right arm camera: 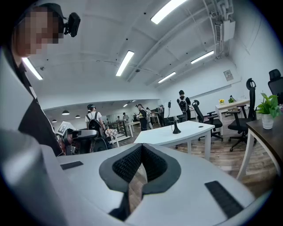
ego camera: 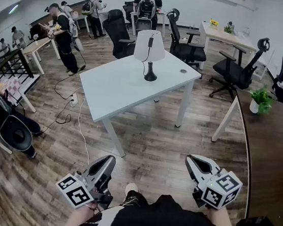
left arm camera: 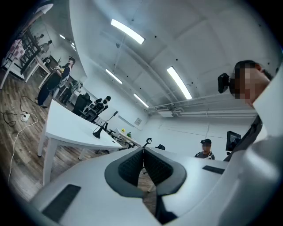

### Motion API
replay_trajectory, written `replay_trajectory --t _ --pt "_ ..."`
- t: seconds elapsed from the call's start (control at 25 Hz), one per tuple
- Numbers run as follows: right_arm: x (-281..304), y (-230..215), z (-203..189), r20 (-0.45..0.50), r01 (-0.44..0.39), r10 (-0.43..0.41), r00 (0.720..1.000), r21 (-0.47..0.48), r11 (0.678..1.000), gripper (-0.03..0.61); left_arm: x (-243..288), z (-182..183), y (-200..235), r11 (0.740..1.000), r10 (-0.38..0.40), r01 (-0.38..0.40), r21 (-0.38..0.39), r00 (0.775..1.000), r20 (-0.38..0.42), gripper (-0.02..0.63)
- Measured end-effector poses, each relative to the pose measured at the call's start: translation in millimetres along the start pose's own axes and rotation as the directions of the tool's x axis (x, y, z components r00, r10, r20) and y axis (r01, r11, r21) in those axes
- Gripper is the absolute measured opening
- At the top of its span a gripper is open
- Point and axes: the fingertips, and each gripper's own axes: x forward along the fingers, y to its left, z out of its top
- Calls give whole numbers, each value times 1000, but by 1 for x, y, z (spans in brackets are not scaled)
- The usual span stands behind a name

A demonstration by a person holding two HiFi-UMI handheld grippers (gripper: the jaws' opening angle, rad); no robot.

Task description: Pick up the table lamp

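The table lamp (ego camera: 150, 48), with a white shade, black stem and black round foot, stands upright near the far side of a white table (ego camera: 114, 92). Both grippers are held low and near me, well short of the table. My left gripper (ego camera: 109, 160) is shut with nothing between its jaws, and so is my right gripper (ego camera: 191, 160). The left gripper view shows the shut jaws of the left gripper (left arm camera: 143, 152), with the lamp (left arm camera: 98, 132) small on the table (left arm camera: 66, 128). Beyond the right gripper (right arm camera: 142, 148), the lamp (right arm camera: 176, 128) stands far off on the table (right arm camera: 164, 135).
Black office chairs (ego camera: 188, 45) stand behind the white table. A dark brown desk (ego camera: 271, 146) with a potted plant (ego camera: 260, 99) runs along the right. Cables and a power strip (ego camera: 72, 99) lie on the wood floor at the left. Several people (ego camera: 64, 36) stand at the back.
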Motion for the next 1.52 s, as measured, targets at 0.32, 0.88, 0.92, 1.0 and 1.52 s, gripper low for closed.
replay_trajectory --t 0.32,0.88,0.92,1.0,1.52 --pt "-4 6 6 17 -17 16 1000 52 999 15 -2 4 -1 1000 5 -5 2 1000 -10 15" --pt "-16 2 -20 -18 2 -1 1000 88 996 15 -10 -2 2 1000 1 -1 7 1000 -8 15" --pt "-14 -1 -19 -25 11 -9 1000 83 996 15 -8 3 1 1000 -19 19 8 1000 6 15" --pt "-13 -7 -20 -51 41 -37 998 68 997 15 -3 11 1 999 -52 52 4 998 46 15" --pt "36 -44 -11 -61 58 -52 997 97 994 15 63 29 43 985 -167 170 -15 980 111 15"
